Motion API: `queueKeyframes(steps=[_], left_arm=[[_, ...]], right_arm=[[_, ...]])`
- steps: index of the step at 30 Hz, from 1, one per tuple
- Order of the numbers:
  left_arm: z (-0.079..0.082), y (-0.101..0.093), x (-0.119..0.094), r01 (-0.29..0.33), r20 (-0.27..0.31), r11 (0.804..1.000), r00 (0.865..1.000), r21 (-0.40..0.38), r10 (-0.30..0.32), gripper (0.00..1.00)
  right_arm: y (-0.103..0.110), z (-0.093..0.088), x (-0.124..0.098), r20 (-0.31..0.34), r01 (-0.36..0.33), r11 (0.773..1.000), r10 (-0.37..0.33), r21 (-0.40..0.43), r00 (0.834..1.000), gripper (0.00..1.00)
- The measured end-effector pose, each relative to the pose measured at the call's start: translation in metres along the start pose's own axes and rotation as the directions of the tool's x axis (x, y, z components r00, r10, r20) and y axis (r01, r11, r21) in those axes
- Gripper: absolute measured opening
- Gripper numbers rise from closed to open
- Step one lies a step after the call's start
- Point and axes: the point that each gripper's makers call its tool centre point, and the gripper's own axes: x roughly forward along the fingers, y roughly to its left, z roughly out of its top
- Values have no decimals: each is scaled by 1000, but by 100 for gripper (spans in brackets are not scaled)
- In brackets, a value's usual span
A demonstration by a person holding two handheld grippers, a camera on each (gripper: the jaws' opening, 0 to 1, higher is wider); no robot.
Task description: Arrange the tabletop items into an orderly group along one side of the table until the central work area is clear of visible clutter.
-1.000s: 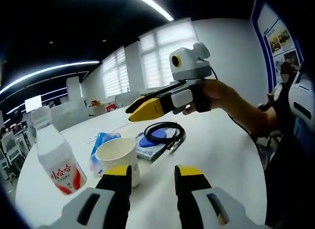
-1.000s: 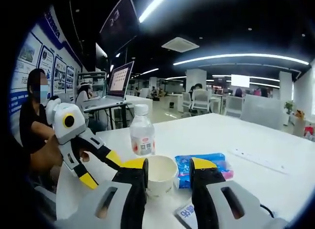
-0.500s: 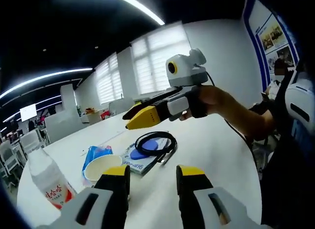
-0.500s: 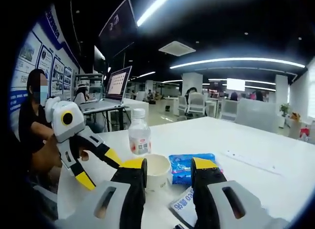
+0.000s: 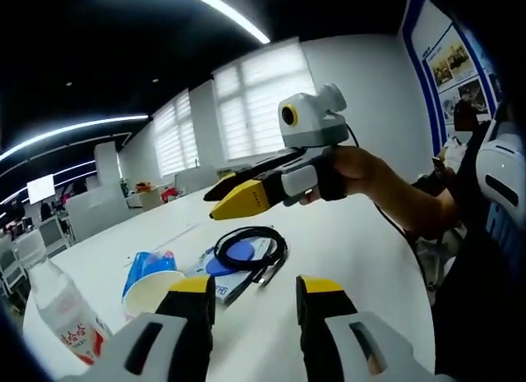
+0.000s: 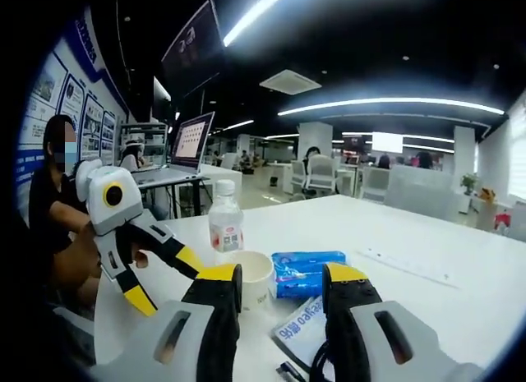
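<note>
Paper cup (image 6: 253,279) stands at lower centre of the right gripper view, just ahead of the empty, parted right gripper (image 6: 283,285) and toward its left jaw, while the left gripper (image 5: 255,293), also parted and empty, sits nearer it, cup (image 5: 153,292) lower left.

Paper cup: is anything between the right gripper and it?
Nothing visible. In the right gripper view the paper cup sits just beyond the open right gripper, by its left jaw. The bottle stands behind the cup; the blue packet lies to its right.
</note>
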Motion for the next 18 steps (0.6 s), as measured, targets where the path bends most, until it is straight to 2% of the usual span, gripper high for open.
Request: queueKeyframes(steps=[9,18], left_arm=[[8,-5,9,5,27,1000,1000,1,-5,41],[9,-8,17,11,20,1000,1000,5,-11,43]], right_arm=[[0,-11,-9,-8,25,1000,-25,-2,1000,46],[-5,-18,-19,-15,48,999,-48,-4,999,47]])
